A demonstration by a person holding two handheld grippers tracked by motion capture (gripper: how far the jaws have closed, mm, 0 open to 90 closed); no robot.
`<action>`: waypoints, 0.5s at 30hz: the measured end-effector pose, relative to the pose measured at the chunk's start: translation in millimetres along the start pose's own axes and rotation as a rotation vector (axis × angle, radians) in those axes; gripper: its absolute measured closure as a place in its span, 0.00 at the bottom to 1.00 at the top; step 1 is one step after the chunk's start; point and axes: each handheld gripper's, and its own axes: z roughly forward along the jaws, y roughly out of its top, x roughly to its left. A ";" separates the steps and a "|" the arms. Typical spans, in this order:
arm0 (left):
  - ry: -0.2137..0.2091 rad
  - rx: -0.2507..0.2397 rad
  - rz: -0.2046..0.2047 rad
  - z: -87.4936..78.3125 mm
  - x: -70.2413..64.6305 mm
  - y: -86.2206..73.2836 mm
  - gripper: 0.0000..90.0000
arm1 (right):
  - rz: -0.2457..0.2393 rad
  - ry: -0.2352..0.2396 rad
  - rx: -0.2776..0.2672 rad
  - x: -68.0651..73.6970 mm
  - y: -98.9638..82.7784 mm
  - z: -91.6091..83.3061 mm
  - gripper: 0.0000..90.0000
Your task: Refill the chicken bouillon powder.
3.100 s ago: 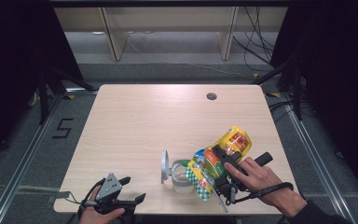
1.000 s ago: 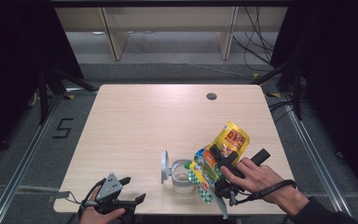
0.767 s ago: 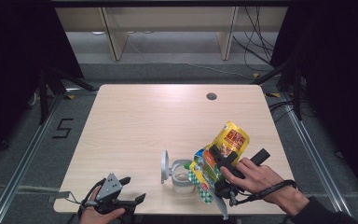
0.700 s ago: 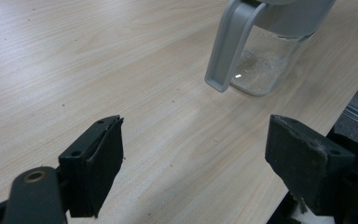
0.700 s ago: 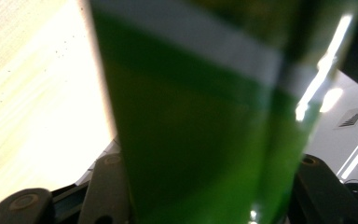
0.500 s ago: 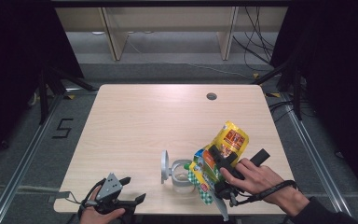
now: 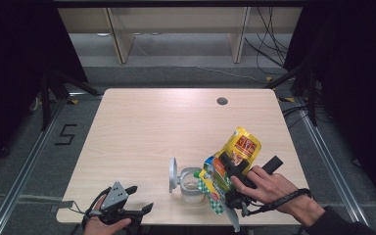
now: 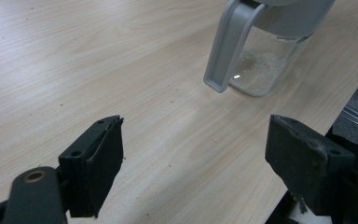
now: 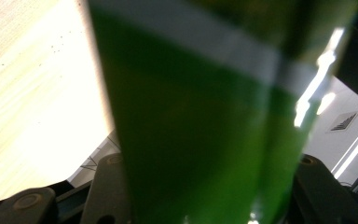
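A yellow and green snack bag [image 7: 229, 161] is tilted over a clear glass jar [image 7: 191, 184] near the table's front edge. The jar's grey lid [image 7: 173, 174] stands flipped open at its left. My right gripper [image 7: 227, 172] is shut on the bag, whose green side [image 9: 200, 121] sits between the jaws in the right gripper view. A few crumbs lie on the bottom of the jar [image 8: 261, 65]. At the front left corner my left gripper [image 7: 133, 199] rests open on the table with nothing between its fingers [image 8: 93, 163].
The wooden table [image 7: 176, 127] has a round cable hole [image 7: 222, 101] at the back right. Metal rails run along the floor on both sides, and cables lie behind the table.
The bag has tipped slightly further toward the jar since three seconds ago. Over the last second nothing has visibly moved. The left gripper has stayed put.
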 end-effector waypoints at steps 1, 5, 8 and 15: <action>0.000 0.000 0.000 0.0 0.0 0.0 0.21 | -0.005 -0.002 0.000 -0.3 -0.3 0.1 0.61; 0.002 0.009 0.010 -0.7 0.8 0.1 0.21 | -0.012 -0.009 0.003 -1.0 -0.8 -0.5 0.61; 0.002 0.008 0.012 -0.7 0.8 0.1 0.21 | -0.023 -0.010 0.001 -1.6 -0.8 -0.7 0.61; 0.000 0.001 0.000 0.2 -0.2 -0.1 0.21 | -0.054 -0.017 0.000 -1.7 -0.1 -0.7 0.61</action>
